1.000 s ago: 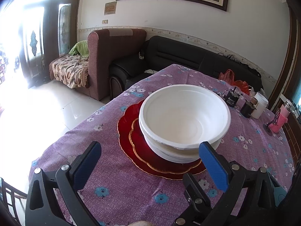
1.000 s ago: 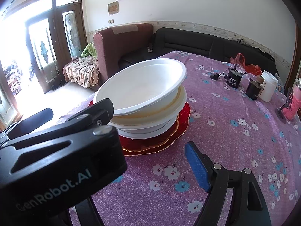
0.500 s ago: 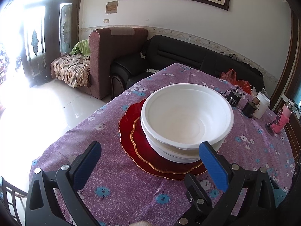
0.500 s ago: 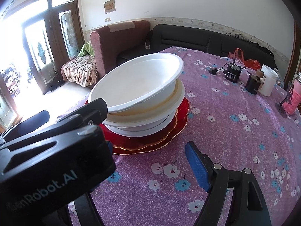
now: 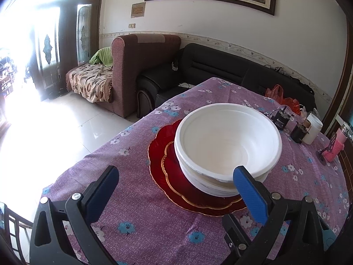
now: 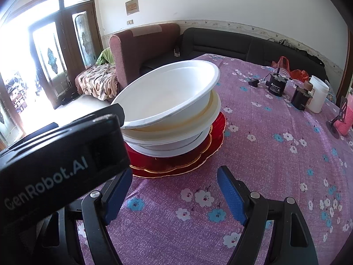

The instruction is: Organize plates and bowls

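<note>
Bowls (image 5: 227,145) ahead of open left tongs (image 5: 176,187)

The left gripper (image 5: 176,185) is pointing forward and downward, its two black arms with blue-padded fingers (image 5: 249,195) standing wide apart with nothing between them. The right gripper (image 6: 174,190) is angling downward too, its blue-padded fingers (image 6: 230,195) also spread wide and gripping nothing. In the right wrist view, the left gripper's black body is crossing the lower left foreground.
</note>
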A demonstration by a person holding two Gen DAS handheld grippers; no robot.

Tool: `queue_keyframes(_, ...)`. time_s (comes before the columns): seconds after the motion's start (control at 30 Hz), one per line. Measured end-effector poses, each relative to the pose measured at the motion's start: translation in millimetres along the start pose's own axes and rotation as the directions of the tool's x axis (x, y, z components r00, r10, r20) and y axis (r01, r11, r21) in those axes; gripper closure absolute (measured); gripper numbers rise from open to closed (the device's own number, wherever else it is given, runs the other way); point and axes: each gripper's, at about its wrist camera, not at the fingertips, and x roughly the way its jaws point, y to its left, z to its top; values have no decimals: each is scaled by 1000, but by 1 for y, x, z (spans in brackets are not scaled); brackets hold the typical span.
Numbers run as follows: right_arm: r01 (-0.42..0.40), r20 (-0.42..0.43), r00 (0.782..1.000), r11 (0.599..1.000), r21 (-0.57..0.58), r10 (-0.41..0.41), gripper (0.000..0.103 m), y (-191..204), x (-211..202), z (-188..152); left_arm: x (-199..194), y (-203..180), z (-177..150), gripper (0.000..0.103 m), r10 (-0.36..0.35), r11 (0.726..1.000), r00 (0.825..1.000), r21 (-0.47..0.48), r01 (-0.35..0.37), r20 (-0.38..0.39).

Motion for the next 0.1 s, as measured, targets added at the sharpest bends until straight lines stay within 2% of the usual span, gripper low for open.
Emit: queue_keyframes(0.1,-4,4,1000,1000,13,4,20,-5,-3,-1,-4,-4,0,0,2,1000,1000,11,-2,6)
